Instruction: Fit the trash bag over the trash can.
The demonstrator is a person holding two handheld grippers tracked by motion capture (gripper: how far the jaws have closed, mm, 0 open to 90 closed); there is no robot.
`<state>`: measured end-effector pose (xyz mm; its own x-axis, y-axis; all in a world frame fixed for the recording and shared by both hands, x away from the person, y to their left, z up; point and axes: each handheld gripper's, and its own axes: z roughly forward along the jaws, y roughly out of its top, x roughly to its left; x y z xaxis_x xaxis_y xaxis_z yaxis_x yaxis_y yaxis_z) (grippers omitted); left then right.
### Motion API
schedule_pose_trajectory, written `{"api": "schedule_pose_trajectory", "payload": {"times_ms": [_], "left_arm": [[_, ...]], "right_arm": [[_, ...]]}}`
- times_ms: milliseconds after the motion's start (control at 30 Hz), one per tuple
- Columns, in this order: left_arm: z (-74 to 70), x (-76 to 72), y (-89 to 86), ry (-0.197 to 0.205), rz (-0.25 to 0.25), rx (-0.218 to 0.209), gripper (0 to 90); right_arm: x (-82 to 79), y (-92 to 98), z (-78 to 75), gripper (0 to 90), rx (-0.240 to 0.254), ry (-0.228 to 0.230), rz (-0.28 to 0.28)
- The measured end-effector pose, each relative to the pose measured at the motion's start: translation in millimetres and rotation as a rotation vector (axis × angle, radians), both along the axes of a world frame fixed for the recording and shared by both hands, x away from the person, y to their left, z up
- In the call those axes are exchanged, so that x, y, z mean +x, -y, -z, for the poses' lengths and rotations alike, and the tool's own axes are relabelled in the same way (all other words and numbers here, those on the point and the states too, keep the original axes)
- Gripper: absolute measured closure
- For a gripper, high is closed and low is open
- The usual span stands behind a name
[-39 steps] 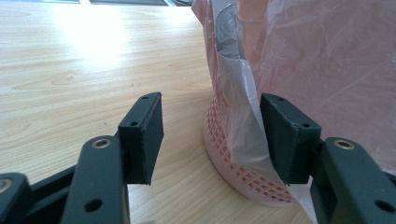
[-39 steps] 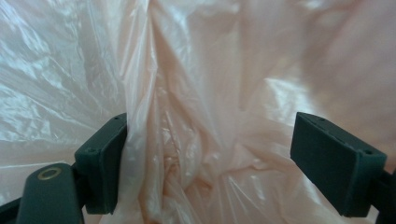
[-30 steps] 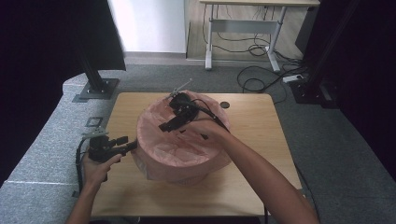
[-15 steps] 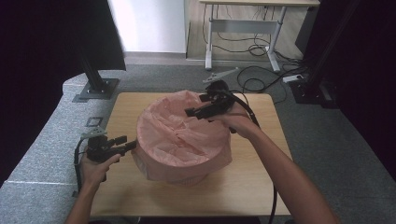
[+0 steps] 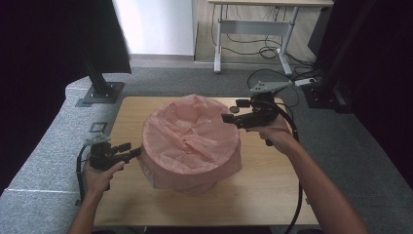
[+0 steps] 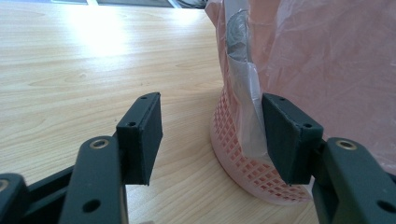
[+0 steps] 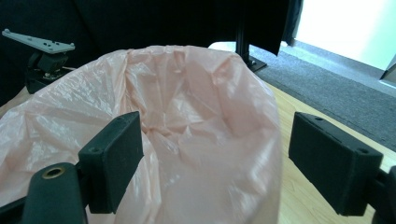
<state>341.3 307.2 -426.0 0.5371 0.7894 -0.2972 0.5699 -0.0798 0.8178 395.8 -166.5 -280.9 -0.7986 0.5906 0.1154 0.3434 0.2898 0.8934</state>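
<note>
A pink plastic bag (image 5: 190, 131) lines a pink lattice basket (image 6: 243, 161) in the middle of the wooden table (image 5: 263, 195). My left gripper (image 5: 130, 149) sits low at the basket's left side, jaws open. In the left gripper view (image 6: 212, 135), the bag's hanging edge (image 6: 245, 93) lies just inside the right pad (image 6: 285, 135), and the left pad stands clear of it. My right gripper (image 5: 230, 118) hovers at the bag's right rim, open. In the right gripper view (image 7: 215, 154), the crumpled bag mouth (image 7: 187, 107) spreads out ahead of its jaws.
Two small black objects (image 5: 238, 105) lie on the table behind the right gripper. The left gripper's grey plate (image 7: 39, 43) shows beyond the bag. Grey carpet surrounds the table, with a black stand base (image 5: 100, 92) at the back left and a desk with cables behind.
My right gripper has swung from above the bag's far middle over to its right rim, a little higher. The left gripper has stayed where it was.
</note>
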Motion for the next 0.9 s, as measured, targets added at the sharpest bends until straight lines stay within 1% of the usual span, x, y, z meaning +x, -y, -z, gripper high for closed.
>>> {"api": "schedule_pose_trajectory", "payload": {"times_ms": [167, 233, 500, 700, 900], "left_arm": [[1.1, 0.0, -0.2, -0.004, -0.002, -0.001, 39.9], [1.5, 0.0, -0.7, -0.004, -0.003, -0.002, 39.9], [1.7, -0.3, -1.3, -0.004, -0.005, -0.006, 39.7], [1.7, -0.1, -1.8, -0.006, -0.008, -0.006, 39.7], [1.3, -0.3, -1.8, -0.005, -0.010, -0.007, 39.6]], "right_arm": [[-6.9, 20.1, 7.4, 17.4, 0.022, 0.010, 0.026], [-9.2, 27.3, 11.0, 17.4, 0.027, 0.008, 0.039], [-20.5, 51.7, 21.8, 17.4, 0.058, 0.011, 0.064], [-27.8, 68.9, 31.6, 17.4, 0.062, 0.005, 0.089], [-28.3, 80.1, 40.4, 17.5, 0.067, -0.006, 0.108]]}}
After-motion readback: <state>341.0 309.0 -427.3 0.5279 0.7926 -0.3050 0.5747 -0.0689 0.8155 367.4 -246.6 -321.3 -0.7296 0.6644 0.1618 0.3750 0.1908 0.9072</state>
